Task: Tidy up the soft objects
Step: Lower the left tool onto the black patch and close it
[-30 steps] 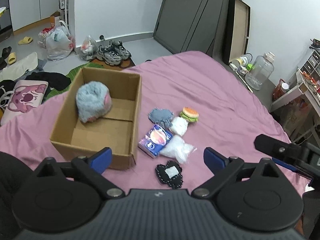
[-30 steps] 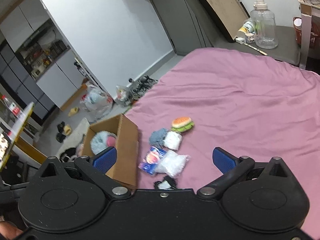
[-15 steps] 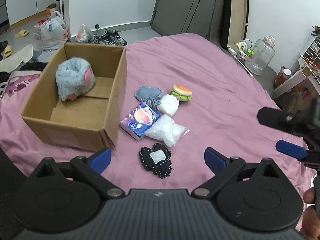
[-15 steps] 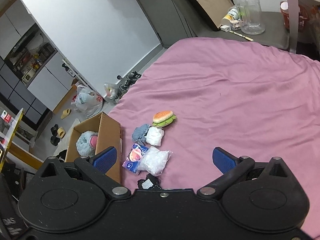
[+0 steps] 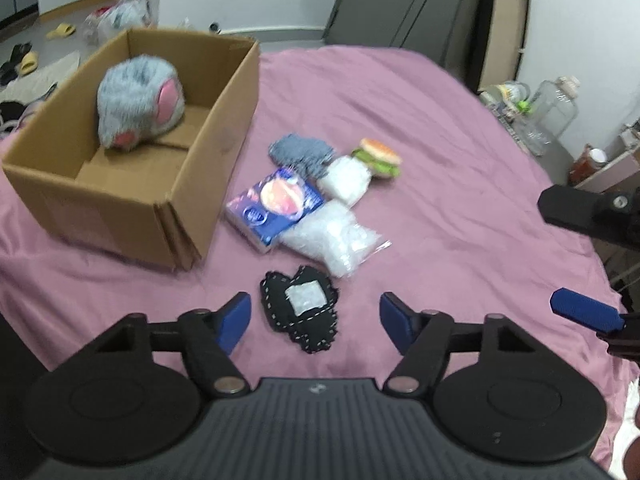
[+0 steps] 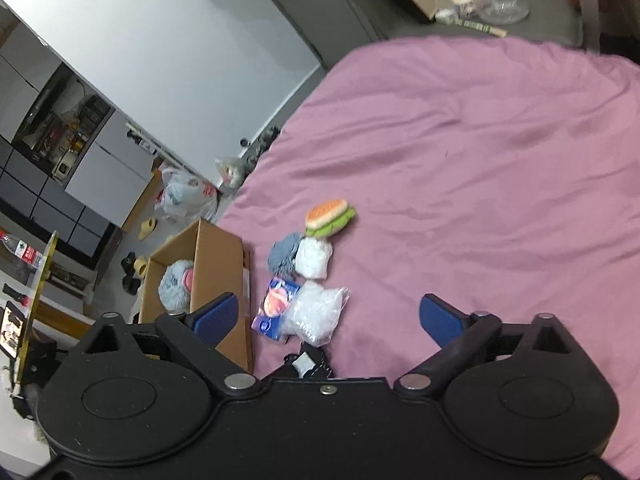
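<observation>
Flat black stitched pouch (image 5: 301, 309) on pink bed sheet (image 5: 460, 200), just ahead between wide-apart left gripper (image 5: 315, 316) pads. Right gripper (image 6: 328, 316) spread apart too. Fuzzy grey plush (image 5: 138, 102) inside cardboard box (image 5: 120, 200).

— What lies between the left gripper (image 5: 315, 315) fingers?
— A black stitched pad (image 5: 300, 310) on the pink bedsheet (image 5: 460, 152), jaws spread wide around it, not touching.
— And beyond?
— A blue packet (image 5: 276, 202), two clear bags, a burger toy (image 5: 379, 157); a grey plush (image 5: 138, 106) sits inside the cardboard box (image 5: 132, 204)
</observation>
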Demonstrator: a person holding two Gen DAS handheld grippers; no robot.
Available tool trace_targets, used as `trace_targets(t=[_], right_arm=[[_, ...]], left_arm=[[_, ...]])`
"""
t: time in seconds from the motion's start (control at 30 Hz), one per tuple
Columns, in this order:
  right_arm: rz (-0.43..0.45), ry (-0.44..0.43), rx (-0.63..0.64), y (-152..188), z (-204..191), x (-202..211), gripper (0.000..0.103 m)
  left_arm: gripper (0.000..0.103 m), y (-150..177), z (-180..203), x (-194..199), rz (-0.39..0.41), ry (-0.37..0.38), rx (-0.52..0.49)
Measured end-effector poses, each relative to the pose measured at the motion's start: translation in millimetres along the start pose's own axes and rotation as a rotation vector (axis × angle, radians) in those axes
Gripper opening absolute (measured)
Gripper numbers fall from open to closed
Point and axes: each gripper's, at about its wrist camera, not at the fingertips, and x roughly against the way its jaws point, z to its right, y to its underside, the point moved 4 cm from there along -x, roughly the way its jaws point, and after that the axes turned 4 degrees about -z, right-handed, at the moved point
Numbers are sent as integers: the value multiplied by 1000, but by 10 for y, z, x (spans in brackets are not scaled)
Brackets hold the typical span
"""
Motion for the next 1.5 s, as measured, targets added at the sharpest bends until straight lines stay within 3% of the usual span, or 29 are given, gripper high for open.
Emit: trace_targets(t=[0.47,0.63,0.77,0.87,1.1,1.27,1.37,1.47,1.5], right_arm=[[-96,-29,13,2,-30,-342,93],[-140,-39,-10,-23,-9,-515,92],[-156,-46,-30,-42,0,-606,90],[-176,-50,-43,-39,1,-680,83],[-236,-38,-26,-32,-107,-896,66],[-270,8,24,27,-205,-1019,63],[-281,47,55,80,-235,-1085,52],[-303,91,72,131,-232,-1184,30],[-308,101,72,146,-227,-1215,28]], left_arm=[[68,20,-82,-586,-66,-81,21],[67,10,-39,-664,-45,-100,-2],[45,-12,-31,-663,-39,-76,5],[37,-26,-49,-621,-30,-47,22],[36,-46,-58,-430,-18,-5,20],[37,-50,-160,-311,-22,11,46],[37,-65,-224,-233,-17,31,65],[37,-78,-292,-170,-22,49,77],[37,-85,-324,-149,-25,51,82]])
